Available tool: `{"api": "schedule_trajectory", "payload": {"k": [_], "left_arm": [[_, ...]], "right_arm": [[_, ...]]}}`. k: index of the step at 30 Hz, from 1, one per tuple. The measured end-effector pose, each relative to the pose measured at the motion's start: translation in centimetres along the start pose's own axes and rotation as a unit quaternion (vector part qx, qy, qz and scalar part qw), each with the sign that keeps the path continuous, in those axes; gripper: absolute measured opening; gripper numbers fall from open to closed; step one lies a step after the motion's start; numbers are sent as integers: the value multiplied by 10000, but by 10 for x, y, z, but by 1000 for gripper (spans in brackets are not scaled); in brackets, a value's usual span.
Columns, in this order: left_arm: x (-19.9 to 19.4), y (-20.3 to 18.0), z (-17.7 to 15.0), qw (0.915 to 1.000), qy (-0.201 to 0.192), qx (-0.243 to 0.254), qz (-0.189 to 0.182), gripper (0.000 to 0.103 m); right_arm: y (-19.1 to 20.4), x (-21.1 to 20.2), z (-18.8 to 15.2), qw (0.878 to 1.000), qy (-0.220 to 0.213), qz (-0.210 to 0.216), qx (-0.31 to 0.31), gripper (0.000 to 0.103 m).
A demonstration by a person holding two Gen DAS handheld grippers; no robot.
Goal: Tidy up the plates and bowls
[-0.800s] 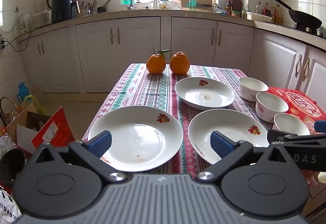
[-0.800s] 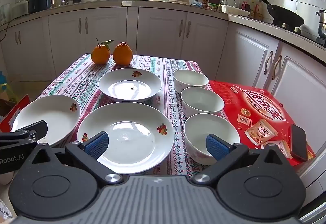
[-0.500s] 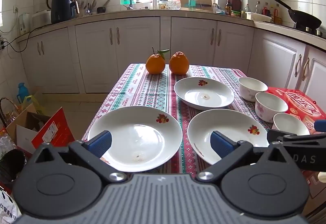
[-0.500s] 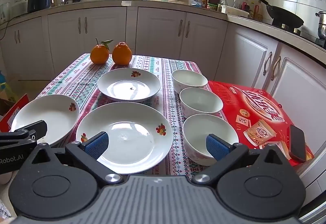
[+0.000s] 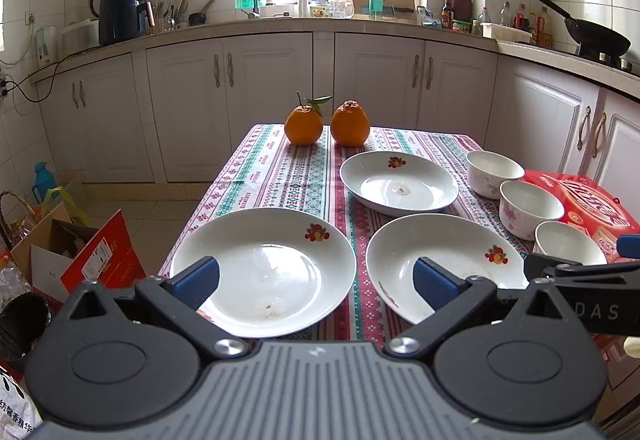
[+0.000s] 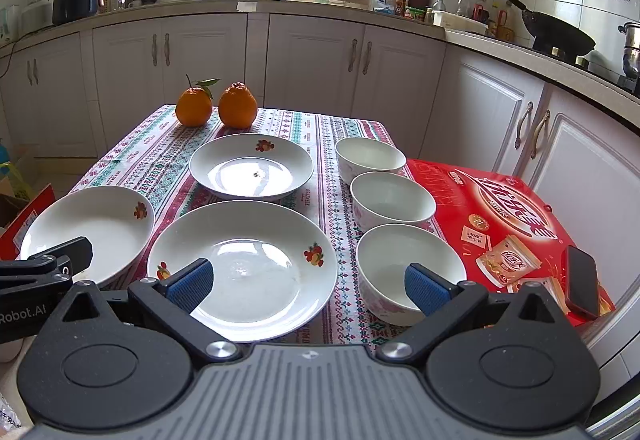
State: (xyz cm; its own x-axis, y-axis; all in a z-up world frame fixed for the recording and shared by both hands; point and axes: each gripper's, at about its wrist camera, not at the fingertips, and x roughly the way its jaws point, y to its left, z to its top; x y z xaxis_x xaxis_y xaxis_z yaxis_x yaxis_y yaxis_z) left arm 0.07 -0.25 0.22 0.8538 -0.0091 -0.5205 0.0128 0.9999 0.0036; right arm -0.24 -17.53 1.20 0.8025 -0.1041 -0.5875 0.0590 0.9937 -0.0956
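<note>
Between the left hand-held gripper (image 5: 316,282) open jaws lies a plate (image 5: 264,268)

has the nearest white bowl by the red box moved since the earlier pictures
No. In the right wrist view the nearest white bowl sits where it did, beside the red box and in line with the other two bowls; only the camera drifted slightly.

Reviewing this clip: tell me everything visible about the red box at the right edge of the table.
The red box is a flat, glossy cardboard gift carton printed with large white script and pictures of snack packets. It lies flat beside the patterned tablecloth, its far corner overhanging toward the cabinets. A dark phone rests on its near right part. The three bowls stand along its left side; whether they touch it cannot be told.
</note>
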Motion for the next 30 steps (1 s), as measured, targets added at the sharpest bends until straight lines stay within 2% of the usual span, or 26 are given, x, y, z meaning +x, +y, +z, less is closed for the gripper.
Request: {"api": "schedule_trajectory", "payload": {"k": [30], "left_arm": [[2,0,0,10000,16,4,3,102]], "right_arm": [[4,-1,1,10000,6,-37,-3,103]]}}
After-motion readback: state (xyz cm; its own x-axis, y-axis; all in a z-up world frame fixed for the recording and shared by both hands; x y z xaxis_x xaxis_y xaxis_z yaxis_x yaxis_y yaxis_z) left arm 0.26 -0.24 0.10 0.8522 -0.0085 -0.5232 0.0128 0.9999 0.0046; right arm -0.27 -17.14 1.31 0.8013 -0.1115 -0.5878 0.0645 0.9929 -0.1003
